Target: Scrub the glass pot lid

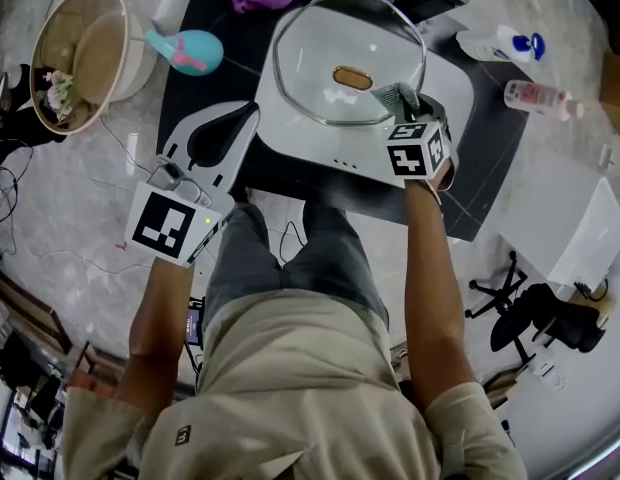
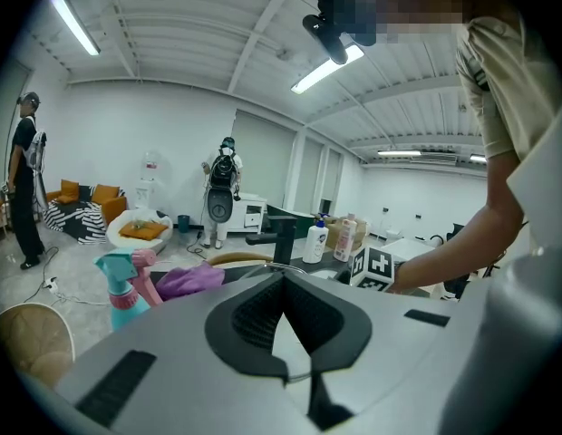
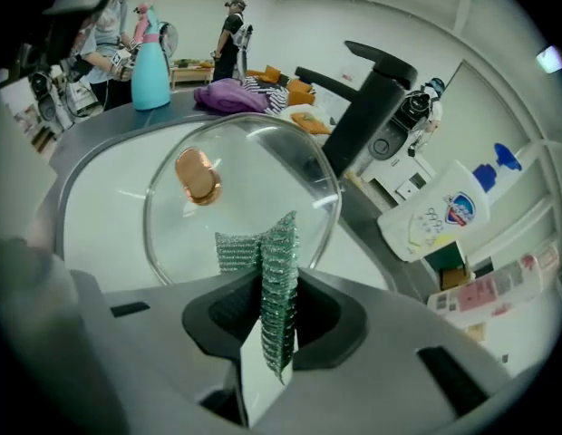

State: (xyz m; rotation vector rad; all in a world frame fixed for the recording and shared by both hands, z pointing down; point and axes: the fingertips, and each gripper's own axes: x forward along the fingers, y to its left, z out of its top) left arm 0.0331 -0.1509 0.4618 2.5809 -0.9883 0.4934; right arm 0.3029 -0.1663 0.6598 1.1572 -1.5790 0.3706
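The glass pot lid (image 1: 320,58) lies flat in the white sink (image 1: 452,86), copper knob (image 1: 352,78) up. It fills most of the basin, with its rim close to the sink walls at the back and right and a wider strip of bare white sink in front.

The right gripper (image 1: 410,103) is clamped on a green scrub pad (image 1: 398,98) at the lid's right edge. The pad seems to touch the glass just inside the rim, though contact is hard to confirm. The faucet (image 3: 372,98) rises just beyond the lid's far rim.

The left gripper (image 1: 240,118) sits over the dark counter (image 1: 500,158) left of the sink, jaws together and holding nothing. A teal spray bottle (image 1: 188,51) lies on the counter beyond it.
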